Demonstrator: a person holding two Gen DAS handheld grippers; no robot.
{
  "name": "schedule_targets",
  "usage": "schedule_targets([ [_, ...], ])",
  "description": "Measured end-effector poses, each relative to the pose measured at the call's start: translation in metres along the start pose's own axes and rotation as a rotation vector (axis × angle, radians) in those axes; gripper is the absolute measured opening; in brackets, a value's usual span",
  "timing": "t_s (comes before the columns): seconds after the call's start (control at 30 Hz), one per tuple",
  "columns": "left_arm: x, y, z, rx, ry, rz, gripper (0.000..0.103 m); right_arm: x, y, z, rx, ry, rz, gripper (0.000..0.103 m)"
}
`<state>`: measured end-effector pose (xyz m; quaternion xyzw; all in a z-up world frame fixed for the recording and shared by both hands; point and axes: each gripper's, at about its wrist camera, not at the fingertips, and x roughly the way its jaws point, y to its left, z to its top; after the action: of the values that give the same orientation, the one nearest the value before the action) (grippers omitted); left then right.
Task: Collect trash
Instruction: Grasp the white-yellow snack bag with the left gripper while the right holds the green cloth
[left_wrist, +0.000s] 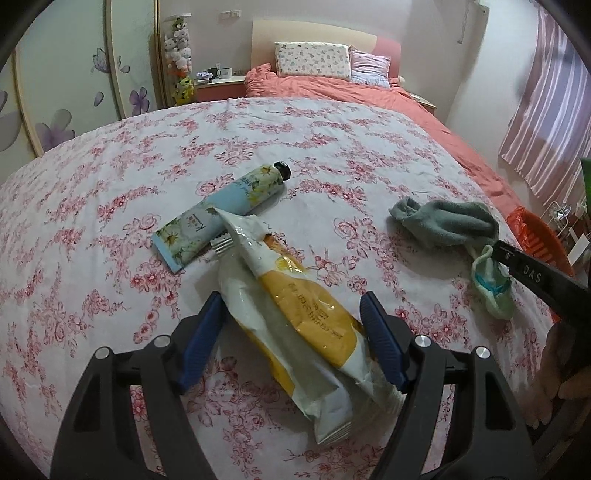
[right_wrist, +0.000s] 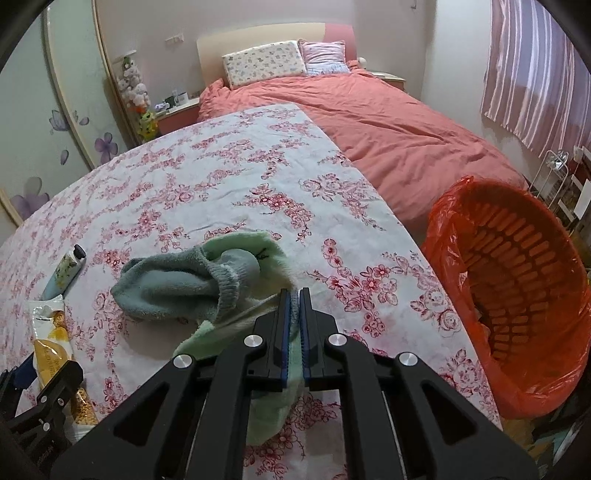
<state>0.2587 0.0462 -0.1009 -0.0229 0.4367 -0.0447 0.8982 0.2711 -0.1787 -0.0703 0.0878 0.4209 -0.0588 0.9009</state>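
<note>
We start at the left of the left wrist view, where a flower-printed cream tube (left_wrist: 221, 212) with a black cap lies on the rose-patterned bedsheet (left_wrist: 110, 184), its flat crimped end toward us; the small lettering on it is too fine for us to read. Just right of it, and overlapping the tube's lower part, lies the yellow-and-white snack wrapper (left_wrist: 295, 314), torn open at its far end. It runs back between the two blue-padded fingers of our left gripper (left_wrist: 291, 325), whose jaws stand wide: the right pad looks to touch the wrapper's edge, the left pad stands just clear of it, so we do not count it as gripped. A line of print runs along the yellow panel, but we cannot make out the words. Further right, a grey-blue sock (left_wrist: 447, 221) lies bunched on the sheet, touching a pale green sock (left_wrist: 495, 291). Our right gripper (right_wrist: 294, 295) has its jaws nearly together, pinching the green sock's fabric between the pads; its black arm reads "DAS". At the far right, beside the bed, stands an orange basket (right_wrist: 517, 280) lined with an orange bag.
</note>
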Motion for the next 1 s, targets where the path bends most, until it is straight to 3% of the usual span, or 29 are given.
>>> schedule_targets([
  [0.8,0.002,-0.004,0.0,0.022,0.012,0.017,0.08,-0.001,-0.006,0.0,0.023,0.0,0.022,0.008],
  [0.9,0.001,-0.005,-0.004,0.045,0.018,0.049,0.079,-0.003,-0.01,-0.001,0.027,0.002,0.06,0.013],
  [1.0,-0.003,-0.005,-0.008,0.053,0.018,0.052,0.075,-0.009,-0.019,-0.001,0.068,0.01,0.115,0.033],
])
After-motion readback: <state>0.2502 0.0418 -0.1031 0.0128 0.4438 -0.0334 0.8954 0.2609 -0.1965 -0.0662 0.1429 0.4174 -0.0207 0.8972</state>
